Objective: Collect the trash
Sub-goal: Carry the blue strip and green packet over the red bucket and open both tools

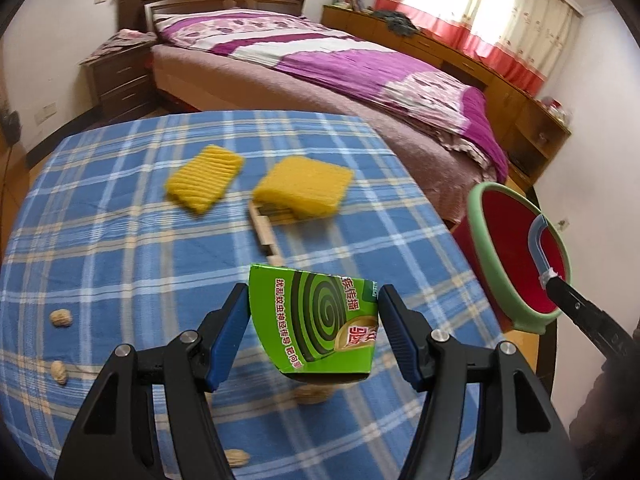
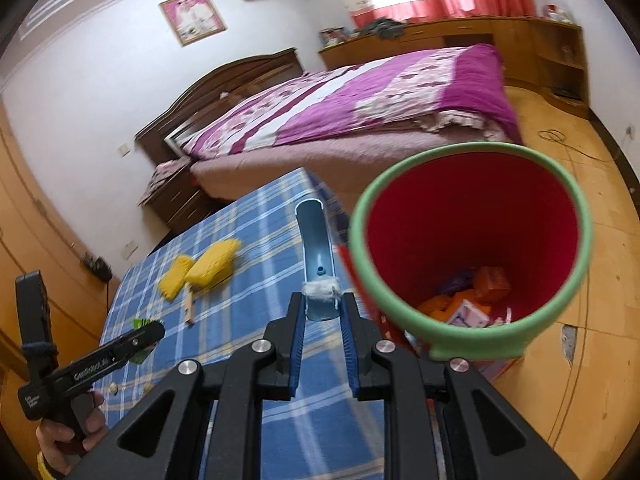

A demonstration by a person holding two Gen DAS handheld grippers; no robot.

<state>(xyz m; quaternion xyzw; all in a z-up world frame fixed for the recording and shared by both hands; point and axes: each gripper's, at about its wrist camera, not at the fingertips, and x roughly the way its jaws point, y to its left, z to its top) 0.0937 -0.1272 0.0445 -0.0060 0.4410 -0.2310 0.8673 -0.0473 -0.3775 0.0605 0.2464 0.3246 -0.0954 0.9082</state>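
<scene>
Blue-checked cloth (image 1: 120,208) covers the table, and from the left we count four peanuts (image 1: 61,317) scattered on it, two yellow sponges (image 1: 204,178), one wooden strip (image 1: 266,232). Centre: the left gripper (image 1: 314,312) clamps one green mosquito-coil box (image 1: 320,320) above the cloth. Right: one red bin (image 2: 472,248) with a green rim hangs tilted off the table's edge, its grey-blue handle (image 2: 318,264) pinched tight in the right gripper (image 2: 322,328). Only the right wrist view looks inside: orange and purple scraps at the bottom. Beyond stand a purple-quilted bed (image 1: 320,60), wooden cabinets and curtains.
</scene>
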